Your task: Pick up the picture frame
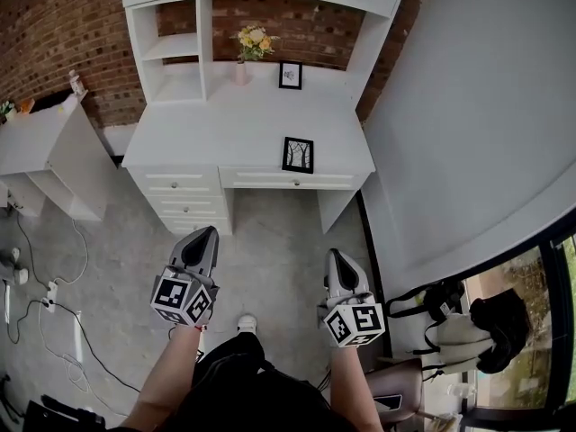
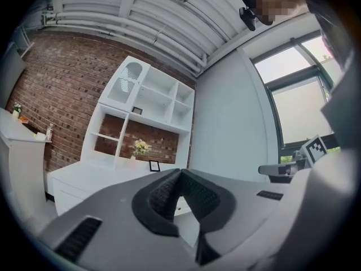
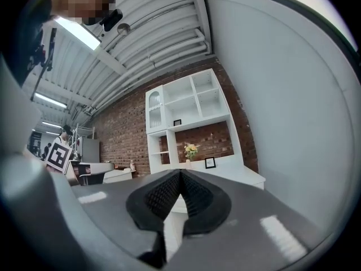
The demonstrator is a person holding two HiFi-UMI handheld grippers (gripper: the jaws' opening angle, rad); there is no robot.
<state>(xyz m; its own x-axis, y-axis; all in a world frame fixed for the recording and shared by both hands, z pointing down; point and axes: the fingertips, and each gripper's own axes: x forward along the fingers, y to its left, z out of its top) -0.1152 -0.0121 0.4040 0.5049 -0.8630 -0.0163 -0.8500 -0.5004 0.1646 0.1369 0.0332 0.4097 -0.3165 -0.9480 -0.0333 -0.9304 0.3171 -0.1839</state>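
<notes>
The frame is a small black-edged picture standing up near the front edge of the white surface. It is ahead of both tools and well apart from them, between their two lines and a little nearer the right one's.

By its look it should be light and stiff. The rim is thin and the face is probably glazed, so it is likely slick on the front, breakable if dropped, and quick to tip backwards if nudged. I judge the best hold is across the top edge or one side rail, one jaw on the face and one on the back, squeezed gently. A pinch at a corner would let it swing.

A second frame stands farther ahead at the back of the surface, beside the flowers. The task does not say which one is meant, but the nearer one seems the likelier.

The left tool has its jaws together with nothing between them. Its own view shows the ribbed pads meeting at the tips, with only the far surface showing past them. The right tool is closed and empty in the same way.

Both tools point level over the floor, short of the drawers. Either one would have to open before it could take the frame.
</notes>
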